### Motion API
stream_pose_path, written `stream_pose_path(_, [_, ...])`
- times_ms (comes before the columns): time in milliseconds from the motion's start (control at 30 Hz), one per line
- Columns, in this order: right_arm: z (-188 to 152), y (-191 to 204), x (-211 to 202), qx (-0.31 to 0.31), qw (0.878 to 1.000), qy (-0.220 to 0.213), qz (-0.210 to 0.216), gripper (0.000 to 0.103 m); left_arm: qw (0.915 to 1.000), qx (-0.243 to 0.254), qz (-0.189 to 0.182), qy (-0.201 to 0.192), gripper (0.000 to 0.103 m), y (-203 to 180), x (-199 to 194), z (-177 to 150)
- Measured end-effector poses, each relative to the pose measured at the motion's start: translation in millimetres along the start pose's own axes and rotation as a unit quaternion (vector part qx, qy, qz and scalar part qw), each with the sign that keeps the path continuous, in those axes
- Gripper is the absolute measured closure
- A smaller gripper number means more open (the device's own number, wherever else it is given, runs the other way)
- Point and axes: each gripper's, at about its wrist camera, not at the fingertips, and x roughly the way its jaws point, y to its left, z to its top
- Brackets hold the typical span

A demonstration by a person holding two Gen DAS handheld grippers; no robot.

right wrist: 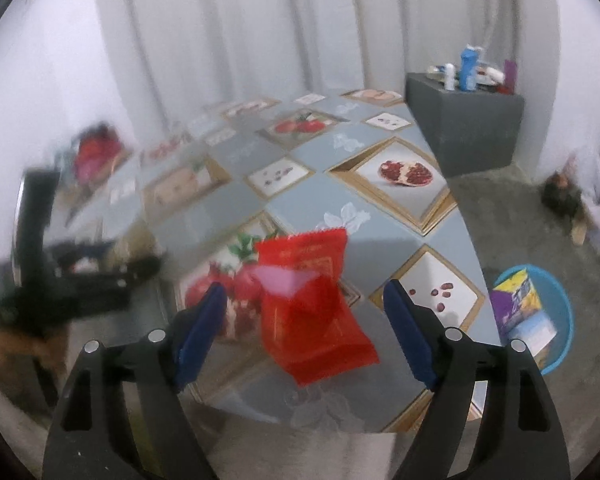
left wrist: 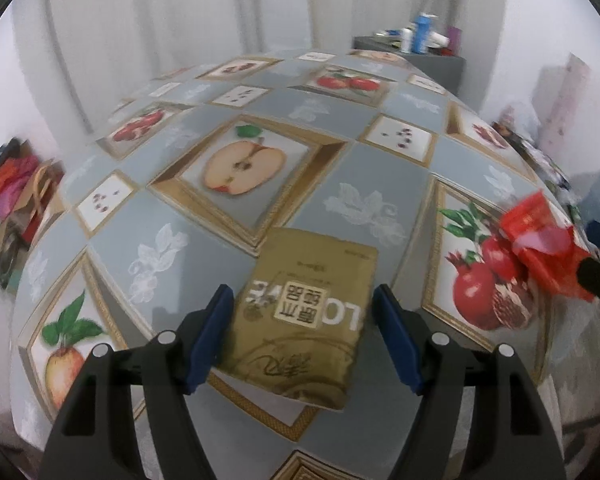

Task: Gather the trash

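**Q:** Count of task items on the tabletop (left wrist: 380, 184)?

**A:** Two wrappers. One gold packet (left wrist: 304, 312) lies flat on the fruit-patterned cloth. One red wrapper (right wrist: 310, 312) sits near the tabletop's right edge, over a printed pomegranate. One blue basket (right wrist: 562, 320) stands on the floor beside the tabletop, with one box (right wrist: 520, 312) inside.

**Q:** Gripper status?

**A:** Left gripper (left wrist: 302, 336): jaws set wide, straddling the gold packet; the blue pads stand just beside its two long edges, and contact cannot be confirmed. Right gripper (right wrist: 306, 332): jaws set wide, the red wrapper between them with clear gaps on both sides. Whether that wrapper rests on the cloth or is slightly off it cannot be told.

**Q:** Differences between views?

**A:** Left wrist view alone shows the gold packet. It also shows the red wrapper (left wrist: 540, 240) at far right, blurred, with the tip of the right gripper's fingers (left wrist: 598, 280) against it. Right wrist view alone shows the basket, the box and the grey floor. Both views show one dark cabinet (right wrist: 468, 128) beyond the tabletop, carrying several bottles.

**Q:** Obscured areas?

**A:** Left third of the right wrist view is smeared; the left gripper (right wrist: 72, 264) appears there only as a dark shape. Packet print is too blurred to read in full. Coloured clutter at the left edge of the left wrist view cannot be identified.
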Motion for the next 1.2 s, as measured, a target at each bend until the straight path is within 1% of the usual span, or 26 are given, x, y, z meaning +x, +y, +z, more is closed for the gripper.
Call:
stream_pose_path(100, [-0.3,9.0,-2.4,-0.083,0.995,0.022,0.04,0.024,0.9981,0.054,-0.029,-0.002,0.031,-3.4,-0.8,0.7])
stream_pose_path(167, [-0.4,12.7,-5.3,-0.15,0.986,0.034,0.071,0.022,0.9949,0.09,-0.043,-0.006,0.03,-5.3,-2.1,-0.1])
stream_pose_path(233, [2.3,11.8,-7.5,-0.206,0.974,0.047,0.084,0.022,0.9893,0.132,-0.062,-0.01,0.03,-6.6,-3.9,-0.6])
stream_pose_path(267, [3.9,10.7,-7.1,-0.22,0.97,0.053,0.088,0.022,0.9865,0.148,-0.069,-0.012,0.03,-7.2,-4.6,-0.9])
stream_pose_path(300, [6.6,9.1,-6.7,-0.234,0.966,0.061,0.091,0.022,0.9827,0.169,-0.074,-0.014,0.029,-8.6,-5.7,-1.0])
stream_pose_path(333, [10.6,7.1,-7.1,-0.252,0.961,0.066,0.093,0.022,0.9772,0.196,-0.08,-0.019,0.028,-10.0,-7.9,-2.0])
stream_pose_path(400, [15.4,5.3,-8.1,-0.278,0.953,0.072,0.095,0.022,0.9614,0.259,-0.087,-0.034,0.026,-14.1,-14.1,-4.3])
stream_pose_path(433, [17.5,4.8,-7.8,-0.287,0.95,0.075,0.095,0.022,0.9565,0.275,-0.09,-0.04,0.025,-14.8,-16.7,-4.2])
stream_pose_path(500, [22.1,4.4,-5.9,-0.307,0.944,0.083,0.091,0.022,0.946,0.302,-0.108,-0.045,0.023,-15.4,-21.6,-1.1])
stream_pose_path(600, [23.2,4.8,-1.1,-0.324,0.937,0.095,0.091,0.022,0.9381,0.319,-0.129,-0.042,0.022,-16.2,-23.6,4.5])
stream_pose_path(633, [22.1,5.7,1.7,-0.33,0.934,0.099,0.091,0.022,0.9361,0.324,-0.131,-0.04,0.022,-16.9,-22.9,5.6])
stream_pose_path(733, [16.4,9.9,7.3,-0.346,0.927,0.11,0.091,0.022,0.9313,0.337,-0.132,-0.039,0.022,-20.4,-21.3,6.1])
stream_pose_path(800, [13.6,11.4,10.3,-0.349,0.925,0.115,0.096,0.022,0.9302,0.339,-0.137,-0.037,0.022,-21.5,-20.4,6.8])
stream_pose_path(967, [9.2,13.5,13.9,-0.352,0.923,0.121,0.102,0.022,0.9269,0.345,-0.143,-0.034,0.022,-25.0,-18.3,5.6])
stream_pose_path(1200, [8.6,11.1,15.9,-0.338,0.927,0.119,0.109,0.022,0.9265,0.344,-0.149,-0.031,0.022,-24.4,-18.0,3.8])
